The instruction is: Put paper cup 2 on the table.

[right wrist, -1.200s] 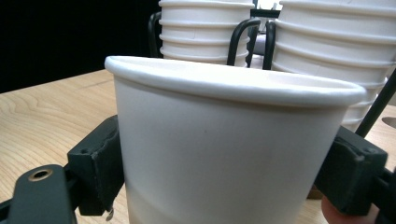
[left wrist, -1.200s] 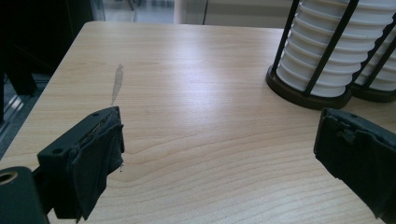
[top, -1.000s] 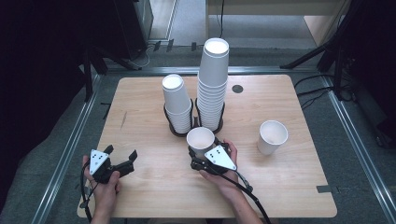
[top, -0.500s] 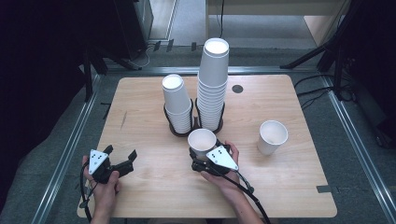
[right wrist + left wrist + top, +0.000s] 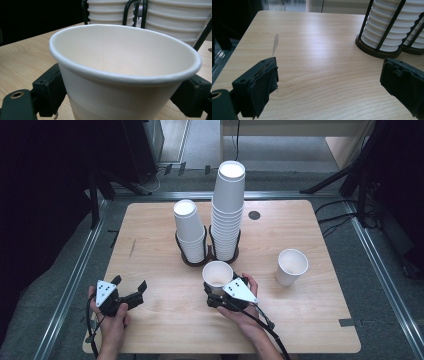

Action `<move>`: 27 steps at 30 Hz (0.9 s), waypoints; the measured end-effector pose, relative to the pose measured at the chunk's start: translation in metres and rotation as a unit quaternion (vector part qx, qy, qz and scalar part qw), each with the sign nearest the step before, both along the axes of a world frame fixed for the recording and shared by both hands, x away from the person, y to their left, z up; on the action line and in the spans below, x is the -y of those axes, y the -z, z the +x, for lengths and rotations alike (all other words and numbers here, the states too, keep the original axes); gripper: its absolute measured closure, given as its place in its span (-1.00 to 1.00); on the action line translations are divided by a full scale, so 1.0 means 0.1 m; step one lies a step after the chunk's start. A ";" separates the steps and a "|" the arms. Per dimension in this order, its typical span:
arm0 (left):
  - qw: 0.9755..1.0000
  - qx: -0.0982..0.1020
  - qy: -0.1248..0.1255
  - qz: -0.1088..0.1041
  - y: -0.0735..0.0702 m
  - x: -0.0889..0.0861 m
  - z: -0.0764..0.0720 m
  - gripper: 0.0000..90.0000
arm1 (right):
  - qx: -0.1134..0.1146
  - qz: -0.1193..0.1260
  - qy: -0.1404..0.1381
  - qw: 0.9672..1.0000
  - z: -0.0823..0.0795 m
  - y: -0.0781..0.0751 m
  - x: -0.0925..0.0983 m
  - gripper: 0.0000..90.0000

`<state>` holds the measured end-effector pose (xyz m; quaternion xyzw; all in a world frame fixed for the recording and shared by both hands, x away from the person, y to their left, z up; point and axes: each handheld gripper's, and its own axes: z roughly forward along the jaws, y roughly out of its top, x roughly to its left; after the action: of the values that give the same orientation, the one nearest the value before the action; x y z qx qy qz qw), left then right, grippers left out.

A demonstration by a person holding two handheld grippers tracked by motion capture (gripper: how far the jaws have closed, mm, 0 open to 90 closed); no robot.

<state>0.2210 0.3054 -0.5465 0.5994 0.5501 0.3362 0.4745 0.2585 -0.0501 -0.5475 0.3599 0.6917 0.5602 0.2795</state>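
Right now my right claw (image 5: 216, 289) sits just below the centre of the high view with an upright white paper cup (image 5: 218, 276) between its jaws; those jaws have just been opening, and in the right gripper view they flank the cup (image 5: 120, 75) low on its wall, though I cannot tell whether the pads still press on it. The cup stands on the tabletop (image 5: 160, 235) just in front of the two black wire holders (image 5: 192, 259) that carry the cup stacks (image 5: 229, 205). My left claw (image 5: 131, 292) rests at the lower left of the frame, spread wide with nothing between the jaws, over bare wood. A second single cup (image 5: 291, 266) stands apart at the right
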 end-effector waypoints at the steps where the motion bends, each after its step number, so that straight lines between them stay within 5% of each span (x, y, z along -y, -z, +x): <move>1: 1.000 0.000 0.000 0.000 0.00 0.00 0.00 -0.96 | 0.002 -0.003 -0.001 1.000 -0.01 0.00 0.00 -0.74; 8: 1.000 -0.001 0.000 0.000 0.00 0.00 0.00 -0.96 | 0.010 -0.017 -0.007 1.000 -0.04 0.01 0.00 -0.78; 15: 1.000 0.000 -0.001 0.001 0.00 0.00 0.00 -0.96 | -0.009 -0.012 -0.018 1.000 -0.03 -0.01 0.04 -1.00; 27: 1.000 0.000 -0.002 0.002 0.00 0.00 0.00 -0.96 | 0.012 -0.040 -0.025 0.999 -0.14 -0.07 0.12 -1.00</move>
<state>0.2211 0.3050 -0.5466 0.5995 0.5506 0.3382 0.4723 0.2442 -0.0622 -0.5401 0.3241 0.7193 0.5431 0.2875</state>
